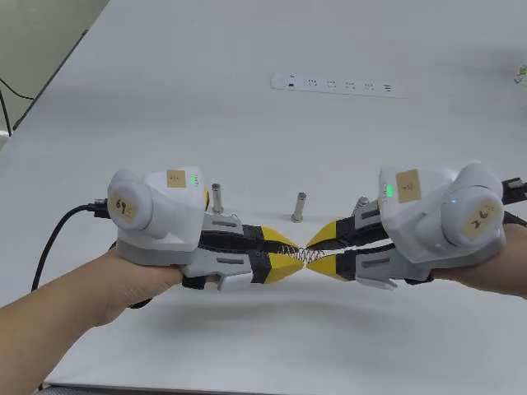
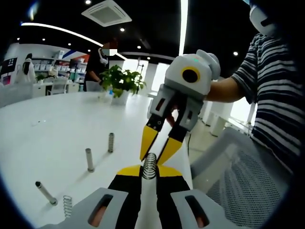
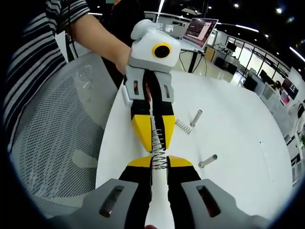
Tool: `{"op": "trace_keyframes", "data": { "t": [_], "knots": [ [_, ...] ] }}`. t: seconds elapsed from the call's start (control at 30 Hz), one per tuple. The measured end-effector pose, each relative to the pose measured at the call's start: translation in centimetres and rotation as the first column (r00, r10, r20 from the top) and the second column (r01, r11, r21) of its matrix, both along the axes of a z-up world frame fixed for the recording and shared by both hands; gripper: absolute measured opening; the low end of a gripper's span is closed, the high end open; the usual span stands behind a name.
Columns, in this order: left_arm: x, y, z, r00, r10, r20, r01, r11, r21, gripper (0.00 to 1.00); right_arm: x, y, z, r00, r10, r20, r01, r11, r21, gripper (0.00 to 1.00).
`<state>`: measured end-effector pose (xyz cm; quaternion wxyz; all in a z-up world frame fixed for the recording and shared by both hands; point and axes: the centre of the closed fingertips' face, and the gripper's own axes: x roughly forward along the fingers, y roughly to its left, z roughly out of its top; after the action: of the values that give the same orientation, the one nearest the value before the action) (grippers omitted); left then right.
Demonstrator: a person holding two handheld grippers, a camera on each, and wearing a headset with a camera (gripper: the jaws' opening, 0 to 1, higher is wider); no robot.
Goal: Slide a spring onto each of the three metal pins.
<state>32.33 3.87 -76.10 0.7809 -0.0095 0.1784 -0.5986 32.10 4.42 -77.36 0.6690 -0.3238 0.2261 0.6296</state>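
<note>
A small steel spring [image 1: 306,257] hangs in the air between my two grippers, which meet tip to tip above the table's near edge. My left gripper [image 1: 297,257] is shut on one end of the spring [image 2: 150,165]; my right gripper [image 1: 314,257] is shut on the other end [image 3: 159,160]. Two bare metal pins [image 1: 217,197] [image 1: 299,206] stand upright just behind the grippers. A third pin [image 2: 110,142] farther off seems to carry a coil. Another loose spring [image 2: 67,206] [image 3: 182,126] lies on the table near a pin [image 3: 196,118].
A white power strip [image 1: 338,85] lies far back on the white table [image 1: 165,99]. A black cable [image 1: 58,239] trails from the left gripper. A person in a striped shirt [image 2: 271,86] sits at the near edge beside a mesh chair [image 3: 62,119].
</note>
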Motion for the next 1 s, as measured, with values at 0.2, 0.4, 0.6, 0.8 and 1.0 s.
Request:
{"op": "trace_keyframes", "data": {
  "t": [0.2, 0.4, 0.6, 0.8, 1.0],
  "knots": [
    [0.09, 0.41, 0.24, 1.000, 0.007, -0.004, -0.007, 1.000, -0.006, 0.03, 0.15, -0.42, -0.49, 1.000, -0.015, -0.016, 0.015, 1.000, 0.001, 0.11],
    [0.05, 0.68, 0.19, 1.000, 0.001, -0.008, -0.001, 1.000, -0.005, 0.03, 0.13, -0.51, -0.43, 1.000, -0.019, -0.012, 0.019, 1.000, 0.021, 0.12],
    [-0.03, 0.60, 0.18, 1.000, -0.002, -0.010, 0.002, 1.000, -0.006, 0.03, -0.06, -0.28, -0.25, 1.000, -0.008, -0.017, 0.009, 0.999, 0.039, 0.09],
    [-0.18, 0.66, 0.15, 1.000, -0.006, -0.011, 0.006, 1.000, -0.004, 0.03, -0.22, -0.40, -0.32, 1.000, -0.011, -0.025, 0.013, 0.998, 0.056, 0.08],
    [-0.42, 0.56, 0.01, 1.000, -0.017, -0.018, 0.017, 1.000, 0.000, 0.03, -0.41, -0.52, 0.16, 1.000, 0.016, -0.007, -0.016, 0.999, 0.046, 0.07]
  ]
}}
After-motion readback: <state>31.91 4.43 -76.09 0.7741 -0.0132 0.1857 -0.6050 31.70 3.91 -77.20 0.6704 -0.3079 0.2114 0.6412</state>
